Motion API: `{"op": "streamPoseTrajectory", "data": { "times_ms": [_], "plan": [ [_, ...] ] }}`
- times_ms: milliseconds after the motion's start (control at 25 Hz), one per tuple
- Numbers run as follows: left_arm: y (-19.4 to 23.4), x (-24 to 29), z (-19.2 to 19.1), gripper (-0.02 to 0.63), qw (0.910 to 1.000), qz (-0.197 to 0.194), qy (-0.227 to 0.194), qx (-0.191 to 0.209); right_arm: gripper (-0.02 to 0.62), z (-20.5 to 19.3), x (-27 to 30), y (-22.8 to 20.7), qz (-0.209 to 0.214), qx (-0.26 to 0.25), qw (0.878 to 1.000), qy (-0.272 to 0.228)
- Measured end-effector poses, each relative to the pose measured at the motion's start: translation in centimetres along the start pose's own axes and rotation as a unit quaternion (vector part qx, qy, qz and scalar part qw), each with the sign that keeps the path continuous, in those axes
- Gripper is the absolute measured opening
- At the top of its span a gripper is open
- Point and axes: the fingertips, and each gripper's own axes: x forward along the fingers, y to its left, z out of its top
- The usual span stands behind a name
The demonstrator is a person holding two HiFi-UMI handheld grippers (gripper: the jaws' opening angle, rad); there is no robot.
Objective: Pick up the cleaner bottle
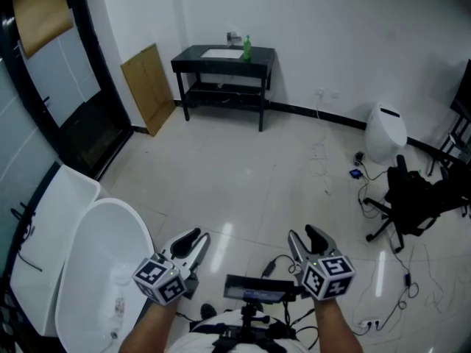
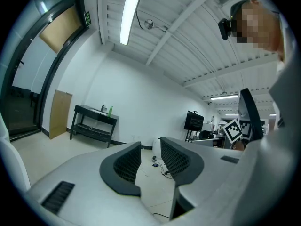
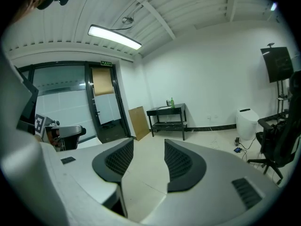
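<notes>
The green cleaner bottle (image 1: 246,48) stands on a black side table (image 1: 193,63) against the far wall. It also appears small and distant as the bottle (image 2: 110,111) in the left gripper view and the bottle (image 3: 172,101) in the right gripper view. My left gripper (image 1: 193,243) is held low in front of me, far from the table. Its jaws are close together and hold nothing (image 2: 150,157). My right gripper (image 1: 309,241) is beside it, with its jaws a little wider apart and nothing between them (image 3: 148,157). Both point across the tiled floor toward the table.
A white tub-shaped object (image 1: 96,271) sits at my lower left beside a dark glass door (image 1: 81,123). A cardboard panel (image 1: 151,87) leans on the wall left of the table. At the right are a white bin (image 1: 386,131), a black office chair (image 1: 412,197) and floor cables (image 1: 324,160).
</notes>
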Motion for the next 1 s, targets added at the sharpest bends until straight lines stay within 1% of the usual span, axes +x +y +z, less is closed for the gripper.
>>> {"op": "streamPoseTrajectory", "data": {
  "times_ms": [200, 440, 600, 720, 840, 1000],
  "plan": [
    [-2.5, 2.0, -1.4, 0.118, 1.0, 0.008, 0.001, 0.001, 0.196, -0.3, -0.6, -2.8, 0.014, -0.006, 1.0, 0.001],
    [-2.9, 2.8, -1.3, 0.118, 0.9999, 0.013, 0.005, -0.002, 0.196, 0.2, 0.0, -3.5, 0.023, -0.006, 1.0, 0.003],
    [-3.0, 3.3, -1.4, 0.118, 0.9998, 0.016, 0.009, 0.004, 0.196, 0.2, 0.6, -4.0, 0.027, -0.003, 1.0, 0.004],
    [-2.1, 3.4, -1.1, 0.118, 0.9998, 0.016, 0.01, 0.009, 0.196, 0.2, 1.5, -3.6, 0.03, -0.001, 1.0, 0.008],
    [-0.9, 3.7, -0.4, 0.118, 0.9998, 0.014, 0.01, 0.004, 0.196, 0.4, 2.8, -2.8, 0.03, -0.002, 0.999, 0.014],
    [1.0, 4.9, 0.4, 0.118, 0.9999, -0.002, 0.009, 0.007, 0.196, 1.2, 5.0, -2.1, 0.022, -0.003, 1.0, 0.015]
  ]
}}
